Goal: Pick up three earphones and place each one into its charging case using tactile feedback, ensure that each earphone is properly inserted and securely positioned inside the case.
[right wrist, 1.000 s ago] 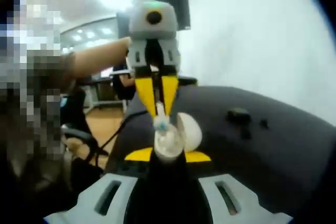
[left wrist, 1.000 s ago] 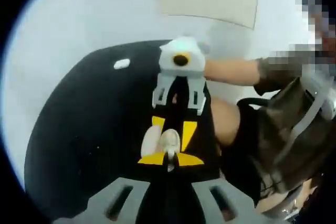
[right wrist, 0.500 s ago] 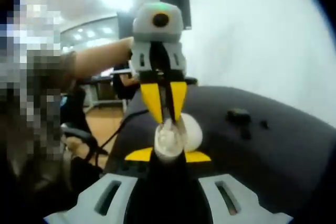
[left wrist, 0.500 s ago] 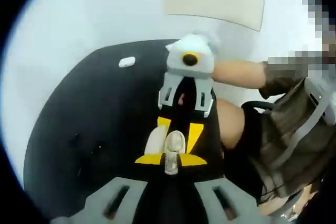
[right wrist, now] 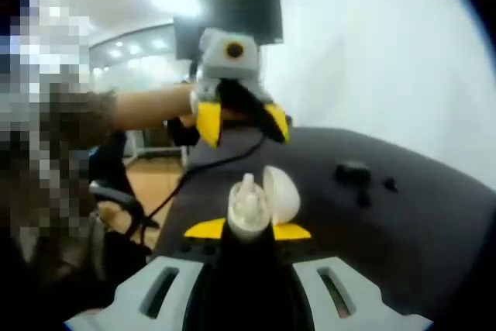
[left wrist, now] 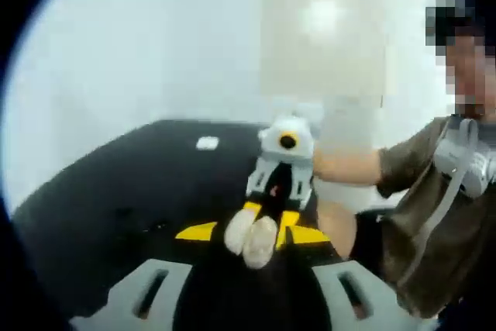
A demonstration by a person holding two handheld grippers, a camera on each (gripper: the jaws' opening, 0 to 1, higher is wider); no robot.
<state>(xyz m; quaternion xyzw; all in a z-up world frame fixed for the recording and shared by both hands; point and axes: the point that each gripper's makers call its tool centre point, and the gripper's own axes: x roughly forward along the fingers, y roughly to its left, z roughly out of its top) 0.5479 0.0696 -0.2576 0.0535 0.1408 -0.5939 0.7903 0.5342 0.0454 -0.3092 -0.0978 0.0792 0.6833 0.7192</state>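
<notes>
Holding: our right hand-held gripper (right wrist: 246, 230) clamps the open charging case (right wrist: 252, 203).
Left hand-held gripper (right wrist: 239, 122): jaws apart (earphone released).
Next: we confirm seating.

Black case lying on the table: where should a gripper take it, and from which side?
Probably across its narrower width, from above: the black case lies low and flat on the table, with bare surface around it, so the sides are the only parts to pinch. Its detail is blurred.

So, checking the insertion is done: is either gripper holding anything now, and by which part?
The right gripper grips the open case by its base. The left gripper is open, holding nothing.
</notes>
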